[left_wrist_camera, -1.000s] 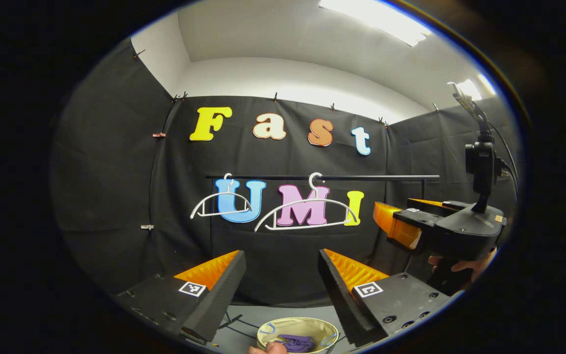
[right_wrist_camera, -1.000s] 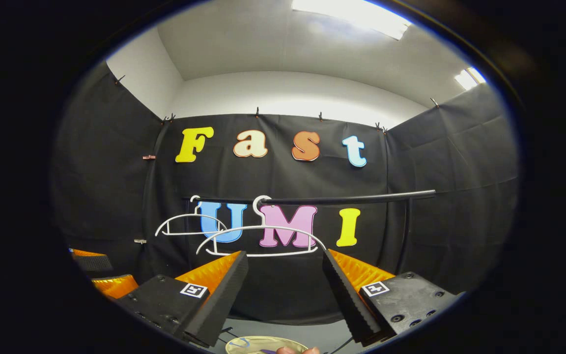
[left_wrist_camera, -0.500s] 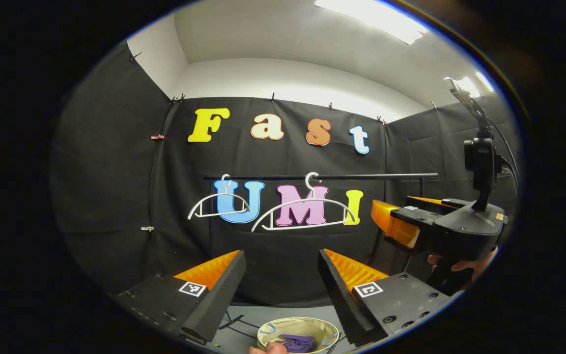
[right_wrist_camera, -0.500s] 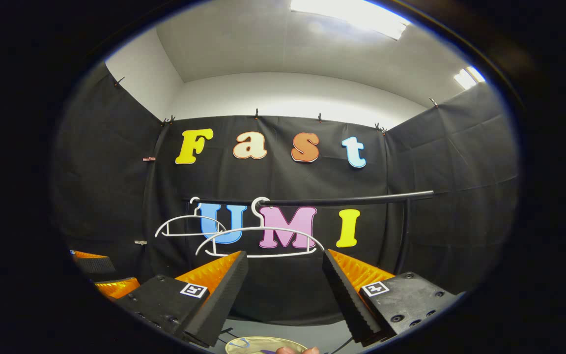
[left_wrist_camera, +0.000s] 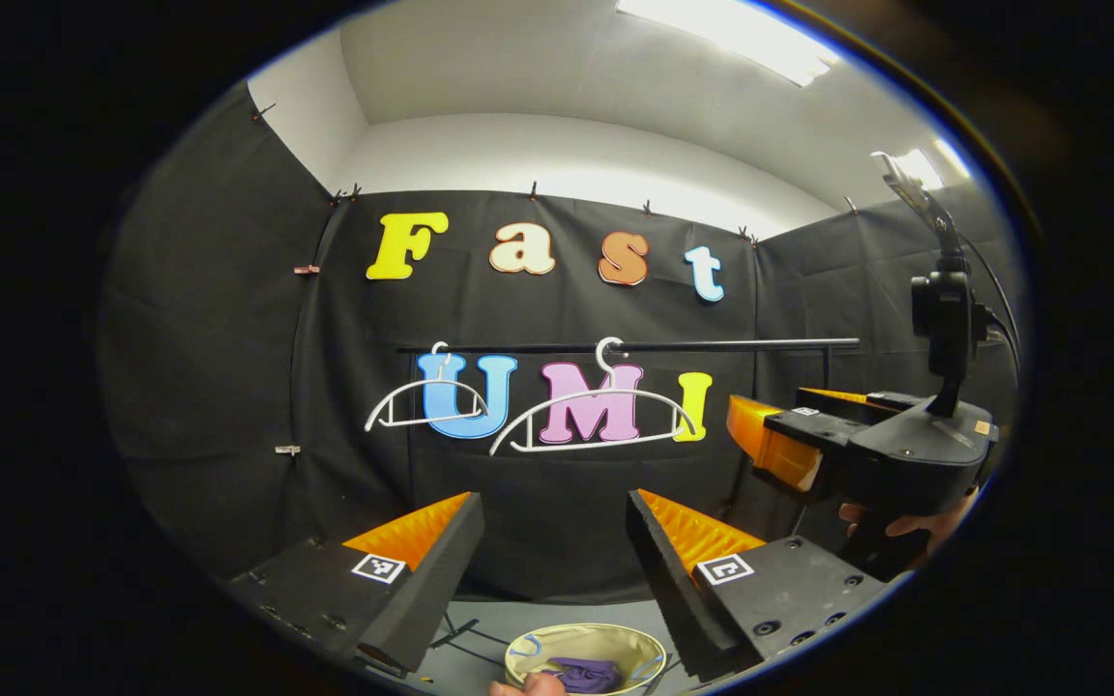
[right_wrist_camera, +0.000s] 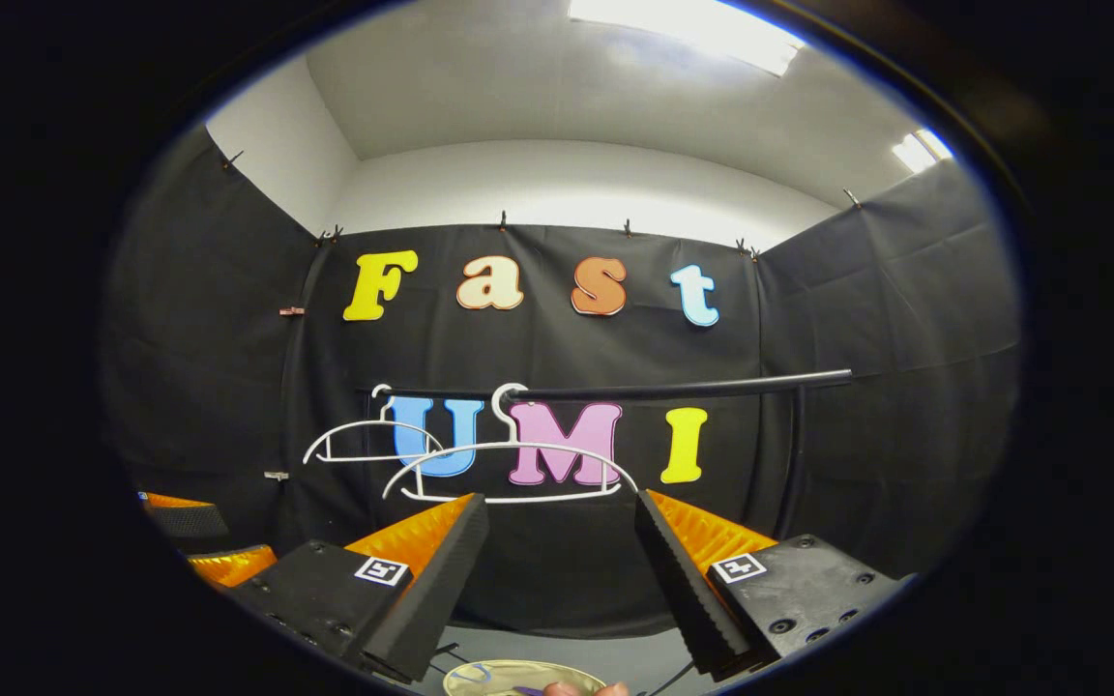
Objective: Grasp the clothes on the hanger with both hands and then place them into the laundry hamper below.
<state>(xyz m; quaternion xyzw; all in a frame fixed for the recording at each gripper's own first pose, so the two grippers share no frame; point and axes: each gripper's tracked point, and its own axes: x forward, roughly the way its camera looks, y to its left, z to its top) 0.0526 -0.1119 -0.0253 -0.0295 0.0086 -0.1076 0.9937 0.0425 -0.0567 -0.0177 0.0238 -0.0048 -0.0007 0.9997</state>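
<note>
Purple clothes (left_wrist_camera: 584, 673) still in hamper (left_wrist_camera: 530, 650), both hangers (left_wrist_camera: 591, 423) unmoved

There are no words or numbers to read on anything here. The tongs (left_wrist_camera: 555, 541) have little black-and-white square tags (left_wrist_camera: 378, 567), but those are only patterns.

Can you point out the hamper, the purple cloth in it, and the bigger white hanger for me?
Hamper (left_wrist_camera: 530, 651): left gripper view, on its pale front rim.
Purple cloth (left_wrist_camera: 584, 673): left gripper view, middle of the bundle inside the hamper.
Bigger hanger (left_wrist_camera: 592, 395): left gripper view, top of its curved shoulder, under the hook.
</note>
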